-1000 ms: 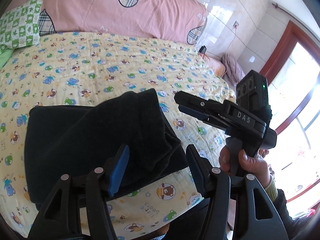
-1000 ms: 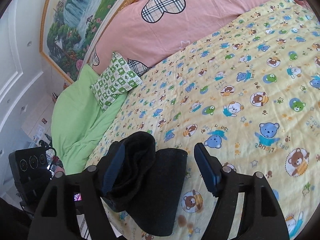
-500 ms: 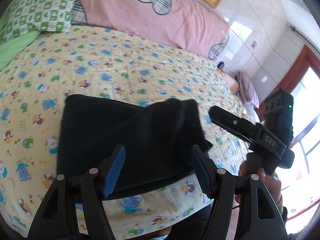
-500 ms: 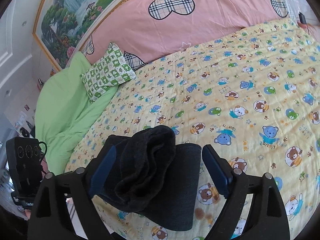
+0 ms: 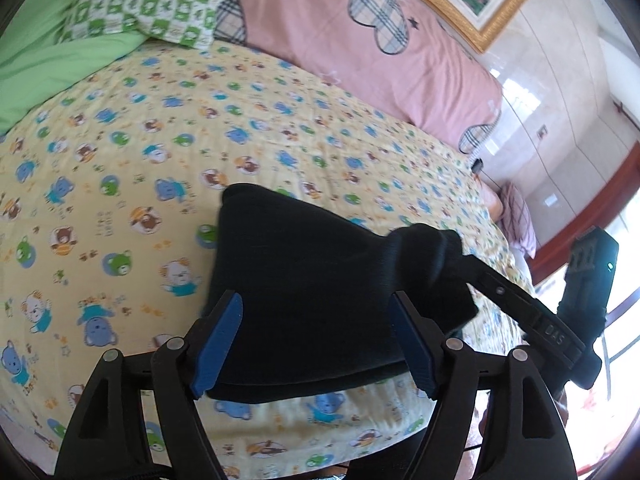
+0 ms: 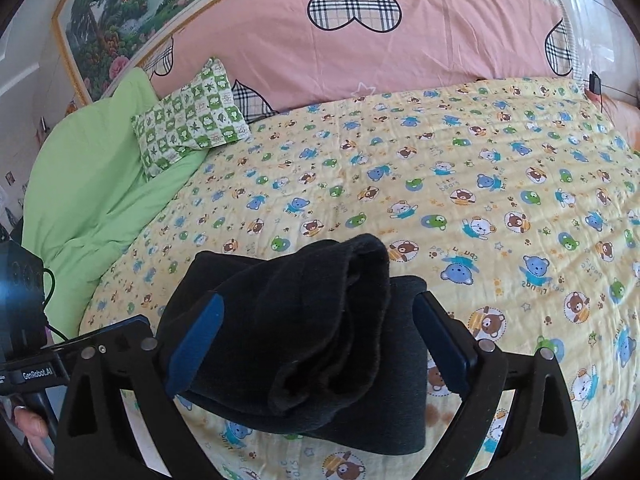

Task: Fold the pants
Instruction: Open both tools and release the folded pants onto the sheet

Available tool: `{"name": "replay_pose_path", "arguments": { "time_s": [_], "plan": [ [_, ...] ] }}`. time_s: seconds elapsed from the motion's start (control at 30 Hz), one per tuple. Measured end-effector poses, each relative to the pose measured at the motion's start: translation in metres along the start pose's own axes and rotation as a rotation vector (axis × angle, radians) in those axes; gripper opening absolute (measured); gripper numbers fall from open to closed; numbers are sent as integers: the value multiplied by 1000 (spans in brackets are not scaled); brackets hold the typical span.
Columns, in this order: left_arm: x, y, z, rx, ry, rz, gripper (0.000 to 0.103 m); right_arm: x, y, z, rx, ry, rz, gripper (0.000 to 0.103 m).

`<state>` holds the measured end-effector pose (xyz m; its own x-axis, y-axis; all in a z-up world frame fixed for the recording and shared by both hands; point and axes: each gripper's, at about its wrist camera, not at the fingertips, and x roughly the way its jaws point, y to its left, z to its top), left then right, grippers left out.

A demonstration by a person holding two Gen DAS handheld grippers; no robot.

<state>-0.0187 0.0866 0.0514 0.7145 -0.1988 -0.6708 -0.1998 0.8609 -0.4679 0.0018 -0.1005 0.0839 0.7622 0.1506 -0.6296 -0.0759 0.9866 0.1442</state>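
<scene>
The black pants (image 5: pixel 304 280) lie folded near the front edge of the bed (image 5: pixel 120 184), directly ahead of both sets of fingers. Beyond them the yellow bear-print cover stretches bare up to the pink pillow (image 6: pixel 360 40) and the green checked pillow (image 6: pixel 188 116), leaving wide room ahead.

The left gripper (image 5: pixel 316 344) is spread, its blue pads on either side of the fold with nothing pinched. The right gripper (image 6: pixel 316 344) is likewise released, straddling a bunched roll of cloth on top of the pants.

Compared with a second ago, the left view has swung leftward, so the pants sit more centred between its fingers, and the right gripper has closed in on the bundle.

The near hem of the pants is hidden behind the fingers. Whether any pad touches the cloth cannot be told.
</scene>
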Motion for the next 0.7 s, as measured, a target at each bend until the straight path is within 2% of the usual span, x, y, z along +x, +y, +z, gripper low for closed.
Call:
{"name": "replay_pose_path", "arguments": {
  "time_s": [0.17,0.33,0.7],
  "plan": [
    [2,15,0,-35,10,18,77,1,4,-3,7,-18,-51,96],
    [9,22,1,-57,26,27,79,5,-5,-5,65,-4,-68,96],
    [28,28,7,-44,76,47,79,18,-26,-28,160,49,-101,96]
  ]
}}
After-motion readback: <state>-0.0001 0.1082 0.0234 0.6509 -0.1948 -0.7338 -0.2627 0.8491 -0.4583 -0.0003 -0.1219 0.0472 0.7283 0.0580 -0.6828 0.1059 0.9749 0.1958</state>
